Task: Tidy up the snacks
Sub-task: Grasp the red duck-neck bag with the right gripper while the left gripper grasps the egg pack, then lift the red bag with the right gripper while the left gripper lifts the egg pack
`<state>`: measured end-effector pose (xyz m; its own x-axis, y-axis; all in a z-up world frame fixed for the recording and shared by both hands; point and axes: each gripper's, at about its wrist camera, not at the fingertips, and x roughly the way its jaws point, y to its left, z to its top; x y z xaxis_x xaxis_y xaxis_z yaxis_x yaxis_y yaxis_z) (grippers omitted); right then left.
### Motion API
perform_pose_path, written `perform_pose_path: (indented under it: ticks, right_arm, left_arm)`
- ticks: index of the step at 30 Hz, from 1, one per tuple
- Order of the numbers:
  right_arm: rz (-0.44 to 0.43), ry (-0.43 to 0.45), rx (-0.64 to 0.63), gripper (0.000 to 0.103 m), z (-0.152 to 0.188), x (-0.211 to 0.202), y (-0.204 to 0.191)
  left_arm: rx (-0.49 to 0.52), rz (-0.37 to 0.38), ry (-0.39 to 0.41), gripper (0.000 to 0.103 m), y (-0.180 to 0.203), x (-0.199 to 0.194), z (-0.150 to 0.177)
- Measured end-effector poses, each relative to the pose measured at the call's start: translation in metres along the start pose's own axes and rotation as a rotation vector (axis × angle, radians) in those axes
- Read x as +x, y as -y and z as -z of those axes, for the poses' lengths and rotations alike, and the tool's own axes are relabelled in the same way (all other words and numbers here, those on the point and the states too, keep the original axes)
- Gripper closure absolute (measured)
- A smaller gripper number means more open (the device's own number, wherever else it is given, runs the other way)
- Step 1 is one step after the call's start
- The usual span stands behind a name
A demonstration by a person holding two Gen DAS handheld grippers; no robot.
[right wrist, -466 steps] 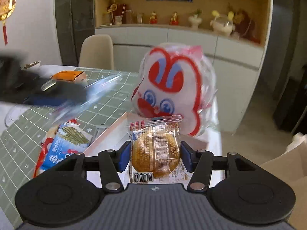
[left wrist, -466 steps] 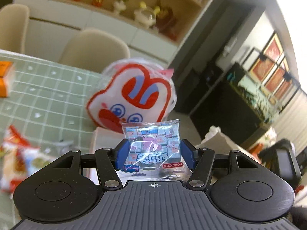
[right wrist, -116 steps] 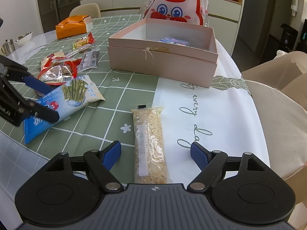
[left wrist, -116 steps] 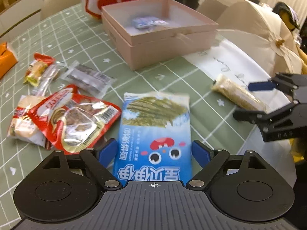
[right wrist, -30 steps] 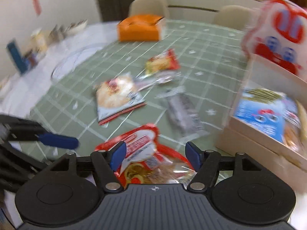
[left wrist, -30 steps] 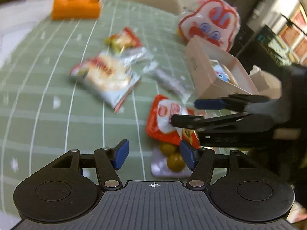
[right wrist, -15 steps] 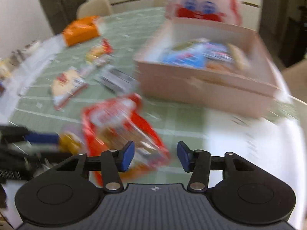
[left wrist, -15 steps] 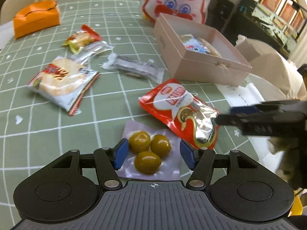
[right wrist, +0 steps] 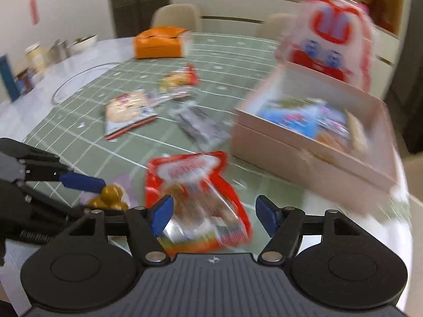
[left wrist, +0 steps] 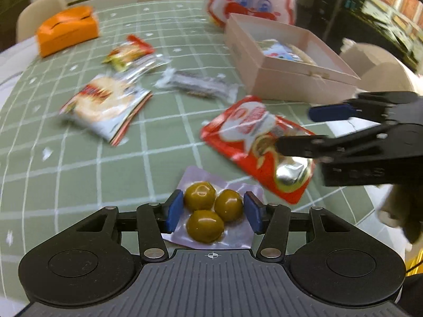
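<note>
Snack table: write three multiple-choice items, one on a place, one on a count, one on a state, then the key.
1. Where does the blue snack bag lie?
A. inside the pink box
B. on the orange box
C. on a chair

2. How many green olives does the clear pouch hold?
A. one
B. three
C. six

3. How does the right gripper stand?
A. clamped on the pink box
B. open over the red packet
C. out of view

Key: A, it shows above the box wall; B, three round fruits; B, the pads stand apart, having just opened.
</note>
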<state>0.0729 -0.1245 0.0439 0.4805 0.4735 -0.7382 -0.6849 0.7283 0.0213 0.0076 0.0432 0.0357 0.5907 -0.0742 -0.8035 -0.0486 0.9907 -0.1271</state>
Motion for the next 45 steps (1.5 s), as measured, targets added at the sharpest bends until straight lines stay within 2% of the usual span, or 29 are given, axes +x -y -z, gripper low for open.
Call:
perform_pose_path:
  ticks: [3,5,10,14,16,19,24,26,30,35,39,42,44,45]
  right_arm:
    - [-0.006,-0.043,-0.069,0.033,-0.011,0.026,-0.013]
    - [0.022,-0.063,-0.101,0.026,-0.014,0.038,-0.019]
    - [-0.043,-0.119,-0.113,0.024,-0.014,0.040,-0.014]
    - [-0.061,-0.196,-0.062,0.024,-0.013,0.039,-0.007]
    - [-0.039,-0.224,-0.053,0.028,-0.011,0.035,-0.005]
    - [-0.008,-0.253,0.030,0.035,-0.004,0.025,0.005]
    - [0.066,-0.281,0.136,0.036,0.018,0.003,0.013]
    - [0.096,-0.279,0.150,0.034,0.028,-0.004,0.009]
    - [0.118,-0.264,0.162,0.022,0.037,-0.008,0.001]
    - [0.120,-0.266,0.164,0.008,0.033,0.001,0.002]
    - [0.111,-0.229,0.125,0.008,0.025,0.010,0.003]
    - [0.093,-0.179,0.046,0.008,0.017,0.019,-0.002]
    - [0.072,-0.167,0.036,0.016,0.012,0.023,-0.002]
    - [0.060,-0.163,0.040,0.024,0.011,0.023,-0.001]
  left_arm:
    - [-0.077,-0.015,0.022,0.047,-0.006,-0.006,0.009]
    - [-0.110,-0.031,0.033,0.048,-0.004,-0.008,0.012]
    - [-0.095,-0.071,0.036,0.049,0.010,-0.005,0.011]
    - [-0.114,-0.050,0.050,0.049,0.017,-0.002,0.013]
    - [-0.105,-0.042,0.053,0.049,0.022,-0.002,0.015]
    - [-0.104,-0.041,0.057,0.049,0.026,-0.003,0.017]
    - [-0.139,-0.025,0.066,0.049,0.021,-0.003,0.018]
    - [-0.146,-0.011,0.069,0.048,0.019,-0.004,0.018]
    - [-0.158,0.016,0.072,0.047,0.015,-0.003,0.017]
    - [-0.086,0.000,0.068,0.047,0.023,-0.001,0.017]
    - [-0.088,-0.004,0.056,0.050,0.020,-0.002,0.016]
    - [-0.082,-0.008,0.043,0.050,0.019,-0.002,0.014]
    - [-0.062,-0.016,0.033,0.050,0.021,-0.001,0.013]
    - [-0.056,-0.017,0.030,0.049,0.021,-0.001,0.013]
